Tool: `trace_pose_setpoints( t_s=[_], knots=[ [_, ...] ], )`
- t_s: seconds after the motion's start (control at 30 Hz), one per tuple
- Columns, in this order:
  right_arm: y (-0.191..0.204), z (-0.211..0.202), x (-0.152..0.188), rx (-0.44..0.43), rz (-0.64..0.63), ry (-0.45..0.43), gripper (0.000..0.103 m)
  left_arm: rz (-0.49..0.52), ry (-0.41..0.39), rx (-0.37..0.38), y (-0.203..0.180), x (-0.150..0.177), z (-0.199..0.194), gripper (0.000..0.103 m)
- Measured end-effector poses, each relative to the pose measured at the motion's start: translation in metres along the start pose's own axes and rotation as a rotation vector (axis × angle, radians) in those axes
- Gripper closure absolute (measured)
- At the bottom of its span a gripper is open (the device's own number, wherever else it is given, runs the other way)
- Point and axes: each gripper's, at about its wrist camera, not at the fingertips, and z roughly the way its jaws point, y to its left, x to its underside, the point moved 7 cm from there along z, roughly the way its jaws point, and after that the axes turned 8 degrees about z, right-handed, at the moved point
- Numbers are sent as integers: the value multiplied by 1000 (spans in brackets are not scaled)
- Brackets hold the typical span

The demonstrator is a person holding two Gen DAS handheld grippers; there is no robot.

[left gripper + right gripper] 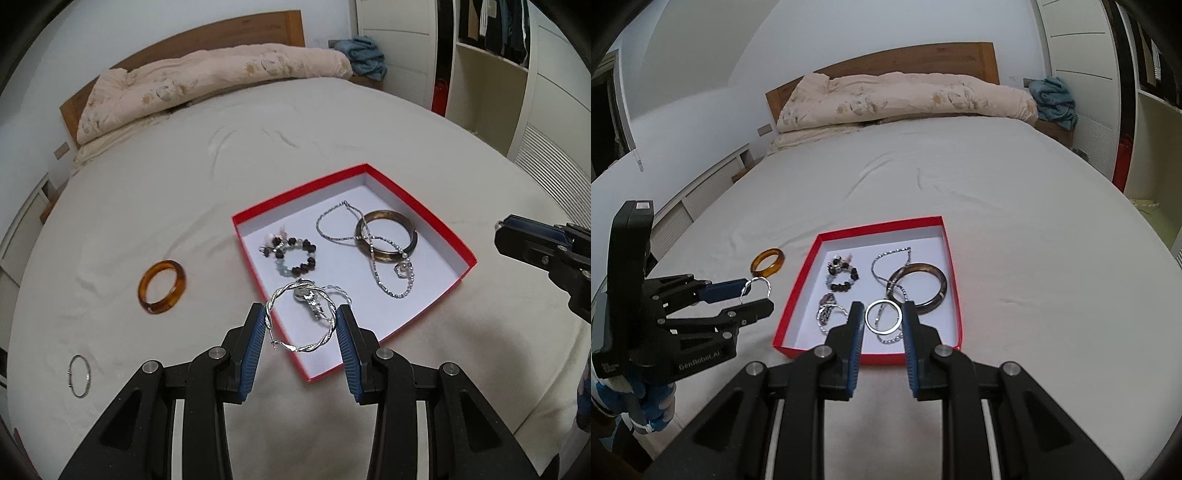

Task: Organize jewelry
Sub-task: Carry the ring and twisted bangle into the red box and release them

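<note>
A red box [424, 206] with a white floor lies on the bed and holds a beaded bracelet [295, 254], a chain necklace [373, 254], a dark bangle [388, 236] and a silver piece [312, 306]. My left gripper [301, 321] is shut on a twisted silver hoop [295, 347] over the box's near left edge; it also shows in the right wrist view [753, 295]. My right gripper [883, 314] is shut on a plain silver ring [883, 314] above the box [955, 280]. An amber bangle [162, 286] and a thin silver hoop [79, 376] lie on the sheet to the left.
The bed sheet [184, 192] is pale and slightly creased. A folded quilt [207, 81] lies against the wooden headboard [236, 31]. A wardrobe and shelves [491, 74] stand to the right, and a blue cloth [365, 55] sits beside the bed.
</note>
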Motion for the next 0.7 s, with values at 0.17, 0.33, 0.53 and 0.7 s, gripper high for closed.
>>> trace_pose_setpoints(
  t_s=[0.17,0.33,0.53,0.7],
  knots=[
    [-5,21,4,0,6,23,84,11,24,17,-5,0,19,64],
    [-7,42,6,1,4,48,84,11,42,33,-9,-3,40,64],
    [-9,69,9,12,-5,86,84,6,66,54,-13,-2,59,64],
    [-16,84,18,31,-3,127,84,2,88,67,-16,4,72,64]
  ],
)
